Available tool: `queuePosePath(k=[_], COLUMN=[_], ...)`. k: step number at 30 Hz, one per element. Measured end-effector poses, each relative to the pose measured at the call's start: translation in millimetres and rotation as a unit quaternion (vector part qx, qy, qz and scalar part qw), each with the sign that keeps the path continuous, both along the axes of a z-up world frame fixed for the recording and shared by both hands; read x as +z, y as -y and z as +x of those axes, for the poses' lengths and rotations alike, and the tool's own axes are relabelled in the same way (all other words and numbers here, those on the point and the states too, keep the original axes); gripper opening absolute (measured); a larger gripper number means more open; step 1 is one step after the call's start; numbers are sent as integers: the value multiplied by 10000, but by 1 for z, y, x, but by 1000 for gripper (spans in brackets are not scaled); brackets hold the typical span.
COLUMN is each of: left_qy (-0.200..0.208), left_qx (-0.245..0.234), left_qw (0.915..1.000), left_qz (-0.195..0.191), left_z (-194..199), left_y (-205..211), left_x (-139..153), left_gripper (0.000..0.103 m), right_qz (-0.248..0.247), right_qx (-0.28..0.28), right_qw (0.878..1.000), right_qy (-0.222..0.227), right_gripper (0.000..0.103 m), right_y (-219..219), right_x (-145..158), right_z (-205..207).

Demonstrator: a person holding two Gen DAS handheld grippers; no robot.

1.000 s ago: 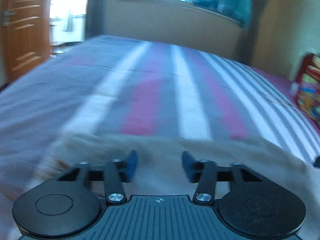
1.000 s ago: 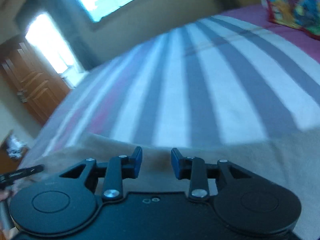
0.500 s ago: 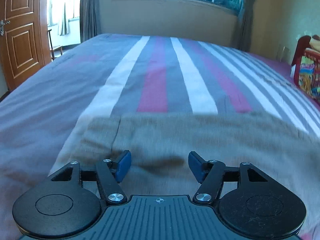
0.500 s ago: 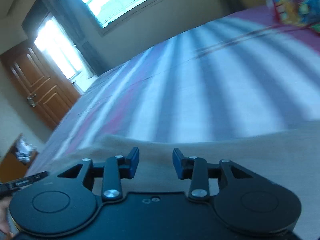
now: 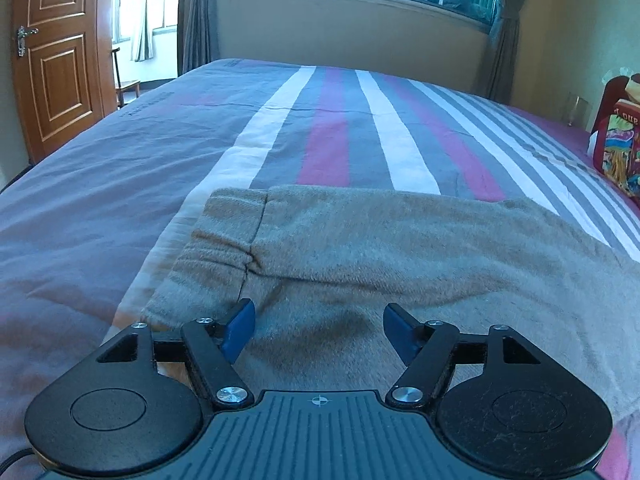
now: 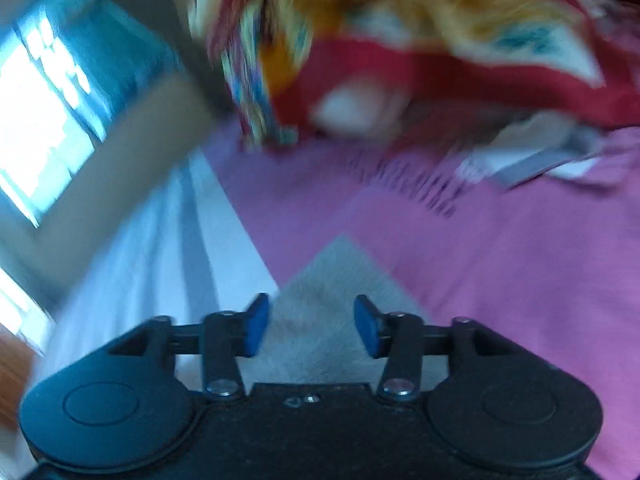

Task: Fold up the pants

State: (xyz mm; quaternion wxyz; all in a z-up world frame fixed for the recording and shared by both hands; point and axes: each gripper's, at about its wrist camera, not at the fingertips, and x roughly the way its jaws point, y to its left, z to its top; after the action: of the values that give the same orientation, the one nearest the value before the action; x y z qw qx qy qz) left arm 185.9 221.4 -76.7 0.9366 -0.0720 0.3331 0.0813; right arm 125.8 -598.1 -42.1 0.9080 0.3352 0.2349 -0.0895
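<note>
Beige pants (image 5: 380, 252) lie flat across the striped bed, the waistband end at the left. My left gripper (image 5: 318, 332) is open and empty, just above the cloth near the waistband. My right gripper (image 6: 310, 326) is open and empty over a pointed corner of the beige pants (image 6: 332, 280), which lies on the pink part of the bedspread. The right wrist view is blurred.
The striped bedspread (image 5: 340, 120) stretches toward the window wall. A wooden door (image 5: 56, 52) stands at the far left. A red patterned pillow (image 5: 618, 148) sits at the bed's right edge; it also shows in the right wrist view (image 6: 400, 52), with papers (image 6: 532, 152) beside it.
Both grippers have opened wider. The left one has pulled back, showing more of the pants. The right one has swung right toward the pink area and the pillow.
</note>
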Motion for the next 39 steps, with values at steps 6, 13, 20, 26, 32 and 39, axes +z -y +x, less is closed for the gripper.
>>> queuePosePath(k=[6, 13, 20, 26, 32, 39], left_qy=[-65, -76, -35, 109, 24, -38], left_qx=[-174, -116, 0, 70, 348, 711], left_qw=[9998, 9999, 9996, 9999, 9994, 9961], left_qz=[40, -42, -294, 109, -6, -518], left_z=[-19, -27, -26, -34, -54, -92], left_y=[10, 12, 8, 10, -6, -31], left_x=[-9, -12, -16, 10, 6, -23], left_gripper=[78, 78, 82, 82, 82, 82], right_qz=[985, 1857, 1567, 1140, 404, -733], right_qx=[-352, -539, -244, -298, -29, 1200], right_qw=[9945, 9811, 9872, 9929, 9992, 9895], right_qy=[31, 57, 191, -164, -62, 330], right_gripper=[52, 49, 15, 15, 15, 16], right_y=[27, 29, 23, 17, -13, -131], right_x=[-27, -54, -46, -61, -13, 66], right_z=[-62, -49, -36, -39, -27, 37])
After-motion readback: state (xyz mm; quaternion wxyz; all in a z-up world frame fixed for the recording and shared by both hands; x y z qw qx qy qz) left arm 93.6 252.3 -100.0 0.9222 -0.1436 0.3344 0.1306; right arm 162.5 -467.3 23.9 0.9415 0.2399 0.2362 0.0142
